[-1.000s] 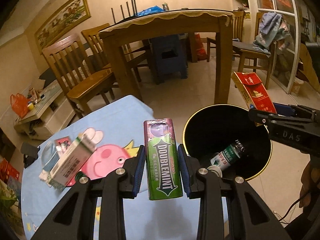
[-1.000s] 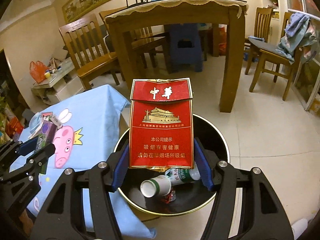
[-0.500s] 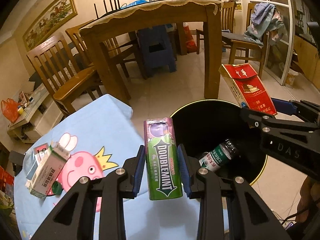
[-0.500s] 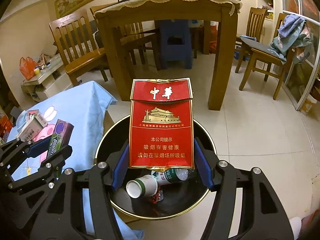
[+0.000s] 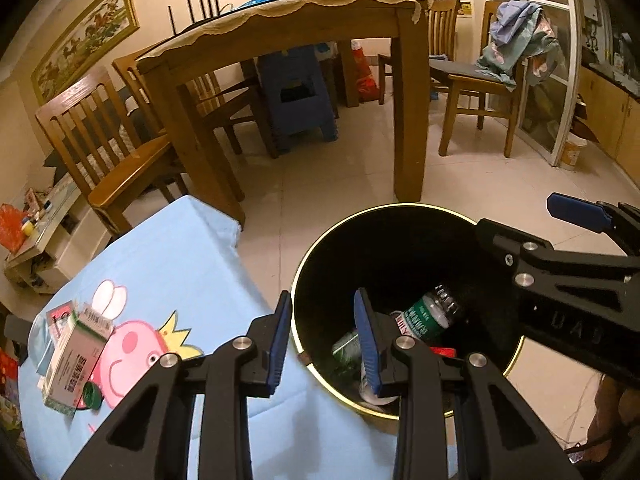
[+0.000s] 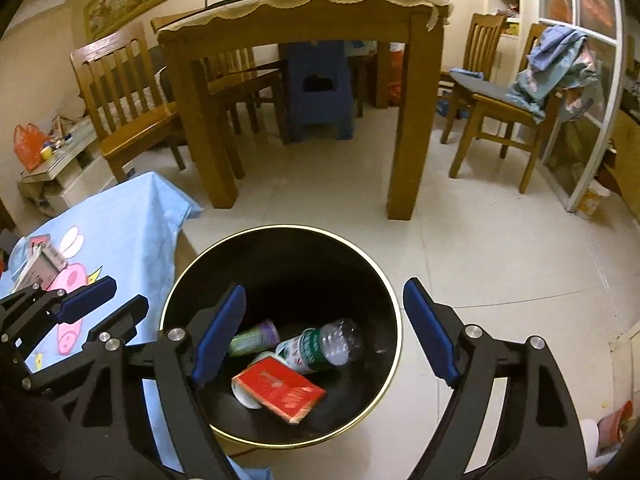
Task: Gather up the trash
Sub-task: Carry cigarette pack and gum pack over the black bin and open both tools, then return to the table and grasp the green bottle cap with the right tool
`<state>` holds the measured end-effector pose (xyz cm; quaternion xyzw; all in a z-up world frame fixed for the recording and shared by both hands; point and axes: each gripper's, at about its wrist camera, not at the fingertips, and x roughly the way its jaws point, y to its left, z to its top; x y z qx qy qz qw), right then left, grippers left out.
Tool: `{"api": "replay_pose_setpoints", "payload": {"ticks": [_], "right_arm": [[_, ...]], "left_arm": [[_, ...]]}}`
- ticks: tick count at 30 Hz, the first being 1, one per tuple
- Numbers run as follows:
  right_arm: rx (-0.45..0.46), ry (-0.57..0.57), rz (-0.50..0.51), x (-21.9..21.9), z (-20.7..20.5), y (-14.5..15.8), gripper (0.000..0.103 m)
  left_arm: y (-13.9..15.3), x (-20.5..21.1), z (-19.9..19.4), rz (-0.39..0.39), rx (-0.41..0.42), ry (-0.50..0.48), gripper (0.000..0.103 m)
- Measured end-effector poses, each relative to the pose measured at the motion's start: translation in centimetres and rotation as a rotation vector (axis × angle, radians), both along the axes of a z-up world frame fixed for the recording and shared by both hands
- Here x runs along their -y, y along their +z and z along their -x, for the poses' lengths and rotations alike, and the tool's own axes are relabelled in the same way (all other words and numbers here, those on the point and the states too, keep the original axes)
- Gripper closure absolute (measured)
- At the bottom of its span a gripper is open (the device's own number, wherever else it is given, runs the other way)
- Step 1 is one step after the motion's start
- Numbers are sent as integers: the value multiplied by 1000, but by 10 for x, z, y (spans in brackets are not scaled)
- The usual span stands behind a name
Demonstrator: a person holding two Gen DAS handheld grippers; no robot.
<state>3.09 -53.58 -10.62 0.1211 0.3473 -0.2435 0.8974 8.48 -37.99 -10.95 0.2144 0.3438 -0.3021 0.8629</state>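
Observation:
A black trash bin with a gold rim (image 5: 400, 208) (image 6: 280, 229) stands on the floor beside the low table. Inside it lie a red cigarette pack (image 6: 280, 390), a green and purple Doublemint gum pack (image 6: 254, 338) and a plastic bottle (image 6: 320, 344) (image 5: 430, 312). My left gripper (image 5: 322, 338) is open and empty over the bin's left rim. My right gripper (image 6: 326, 334) is open and empty above the bin. A white and green carton (image 5: 74, 360) (image 6: 40, 266) lies on the blue Peppa Pig tablecloth (image 5: 168, 264).
A green bottle cap (image 5: 91, 394) and small packets (image 5: 60, 314) lie by the carton. A wooden dining table (image 5: 406, 120), chairs (image 5: 120, 152) and a blue stool (image 5: 296, 96) stand behind on the tiled floor.
Both grippers have opened. The Doublemint pack and the red cigarette pack have dropped into the bin. The left gripper has moved right, over the bin's rim.

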Motion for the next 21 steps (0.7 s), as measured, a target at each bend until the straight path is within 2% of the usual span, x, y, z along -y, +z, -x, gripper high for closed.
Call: {"api": "replay_pose_setpoints", "payload": {"ticks": [4,10,13,21], "right_arm": [[9,-28,9,1,6,4,21],[13,-28,21,-5,6,8,21],[8,-15,37,-11,3,9,21],[-12,33,94,-36,-15,6,18]], "left_arm": [[3,5,1,10,4,-13,61],[6,-3,0,15,5,0,61],[11,-13,0,22,7,19,60],[34,-60,4,54,59,91,45]]}}
